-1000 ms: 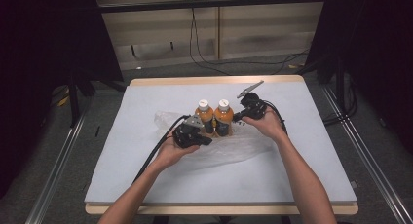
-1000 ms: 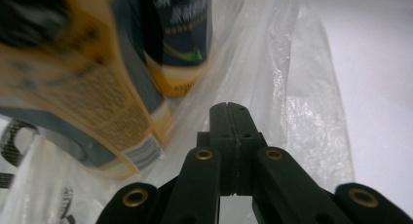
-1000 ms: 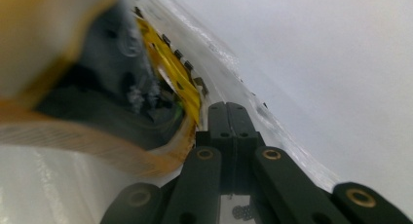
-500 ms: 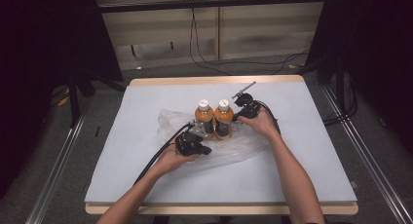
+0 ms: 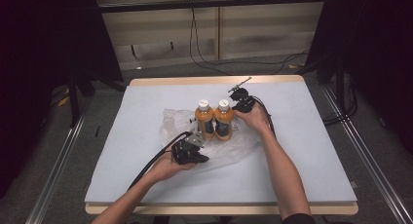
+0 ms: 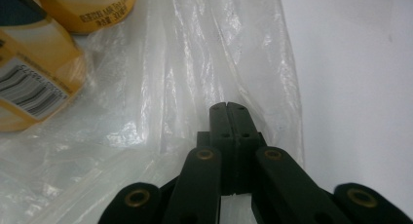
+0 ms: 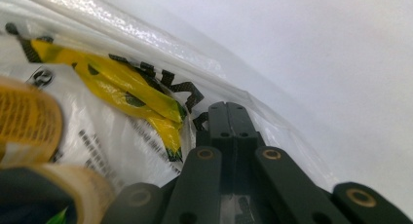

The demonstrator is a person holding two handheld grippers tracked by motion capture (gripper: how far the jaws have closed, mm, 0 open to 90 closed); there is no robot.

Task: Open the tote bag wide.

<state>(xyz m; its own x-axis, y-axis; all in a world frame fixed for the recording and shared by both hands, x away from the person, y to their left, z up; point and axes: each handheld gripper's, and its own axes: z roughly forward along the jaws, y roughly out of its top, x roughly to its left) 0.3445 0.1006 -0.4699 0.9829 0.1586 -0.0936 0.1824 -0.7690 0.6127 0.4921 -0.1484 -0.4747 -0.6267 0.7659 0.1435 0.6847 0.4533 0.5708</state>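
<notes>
Two orange bottles with white caps [image 5: 204, 119] [image 5: 223, 118] stand side by side on a clear plastic bag [image 5: 229, 148] in the middle of the table. My left gripper [image 5: 199, 157] is at the bag's near side, jaws shut and pinching the film [image 6: 195, 78]. The same bottles [image 6: 34, 83] sit to its upper left, with the left gripper [image 6: 227, 107] on a bag fold. My right gripper [image 5: 238, 105] is just right of the bottles. Its jaws are shut on the bag's printed edge [image 7: 146, 97], and the right gripper [image 7: 227, 107] has a bottle [image 7: 29, 121] close on its left.
The table [image 5: 316, 151] has a pale grey top with a wooden rim. Cables [image 5: 156, 160] trail from both grippers toward the person. Dark stands and floor cables surround the table.
My left gripper has drawn back toward the person and away from the bottles, pulling the bag flatter. My right gripper has shifted slightly farther and left, beside the right bottle.
</notes>
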